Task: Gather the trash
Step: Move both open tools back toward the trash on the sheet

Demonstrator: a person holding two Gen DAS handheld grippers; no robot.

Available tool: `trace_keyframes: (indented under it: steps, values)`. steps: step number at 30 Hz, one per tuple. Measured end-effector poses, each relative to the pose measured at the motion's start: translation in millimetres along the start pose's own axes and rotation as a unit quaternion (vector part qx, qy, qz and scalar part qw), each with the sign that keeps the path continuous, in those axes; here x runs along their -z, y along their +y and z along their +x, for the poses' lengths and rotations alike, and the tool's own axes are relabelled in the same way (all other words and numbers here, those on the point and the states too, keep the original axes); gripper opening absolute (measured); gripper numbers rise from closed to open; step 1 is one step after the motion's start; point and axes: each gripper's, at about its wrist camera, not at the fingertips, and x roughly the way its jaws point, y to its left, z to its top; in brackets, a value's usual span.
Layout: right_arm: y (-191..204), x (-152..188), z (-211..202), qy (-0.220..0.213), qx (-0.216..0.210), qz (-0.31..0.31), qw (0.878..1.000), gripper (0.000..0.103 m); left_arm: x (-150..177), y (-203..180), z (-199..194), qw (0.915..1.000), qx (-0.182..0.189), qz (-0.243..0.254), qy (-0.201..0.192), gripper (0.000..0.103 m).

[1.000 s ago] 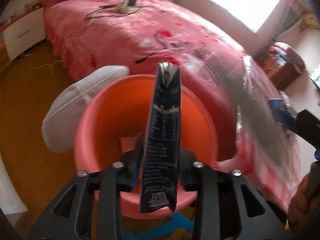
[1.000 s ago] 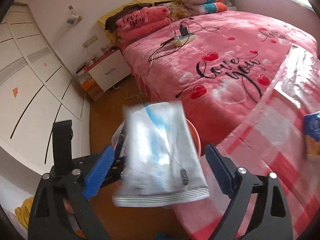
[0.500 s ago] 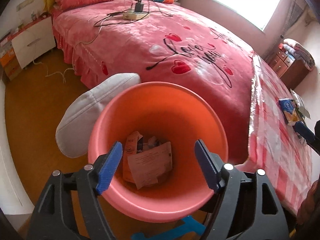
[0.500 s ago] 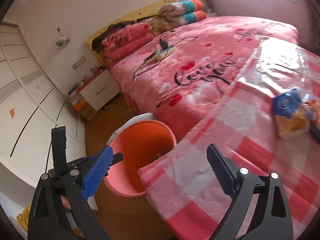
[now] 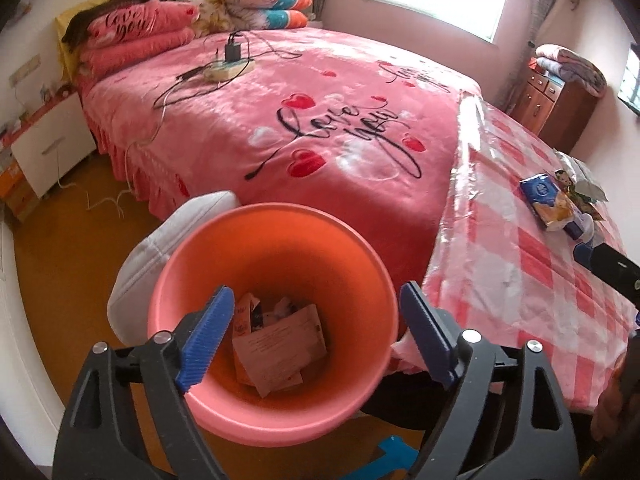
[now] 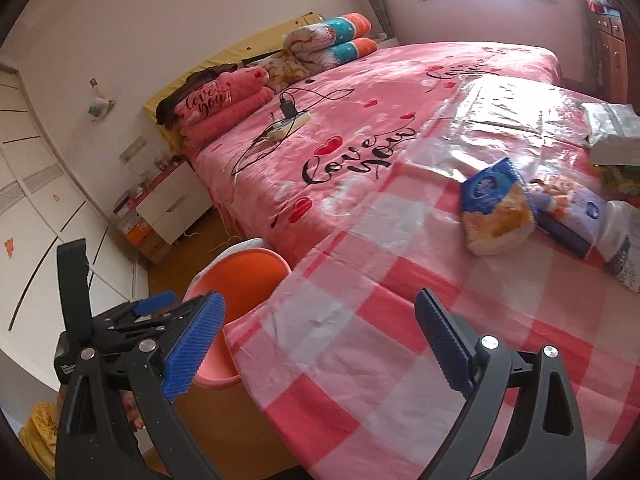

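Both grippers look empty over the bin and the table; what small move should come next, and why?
Probably advance the right gripper, open and empty, toward the blue-and-yellow packet lying on the checked tablecloth. It is the nearest litter, and the orange bin already holds papers.

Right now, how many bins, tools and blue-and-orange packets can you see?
Orange bin: 1
Tools: 2, the left tool and the right tool, both open
Blue-and-orange packet: 1
Total: 4
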Motion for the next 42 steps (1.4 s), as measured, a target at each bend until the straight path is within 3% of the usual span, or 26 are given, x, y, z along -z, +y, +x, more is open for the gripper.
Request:
trace_keyframes:
  steps: [18,31,42]
  values:
    - [-39.0,10.0,-28.1,-0.026,0.007,0.026,0.999,0.096,-9.3,-49.7,-13.6,0.9984,-0.011,0.043,-0.034,0.095]
    - [-62.2,14.1,-44.8,-0.039,0.011,0.035,0.999,0.096,-9.6,-82.0,-14.3,0.9970,-0.017,0.068,-0.033,0.095]
    - [-97.0,14.1,-66.9,-0.065,0.019,0.079,0.995,0.096,-10.5,-114.5,-14.8,0.9951,-0.003,0.095,-0.029,0.095]
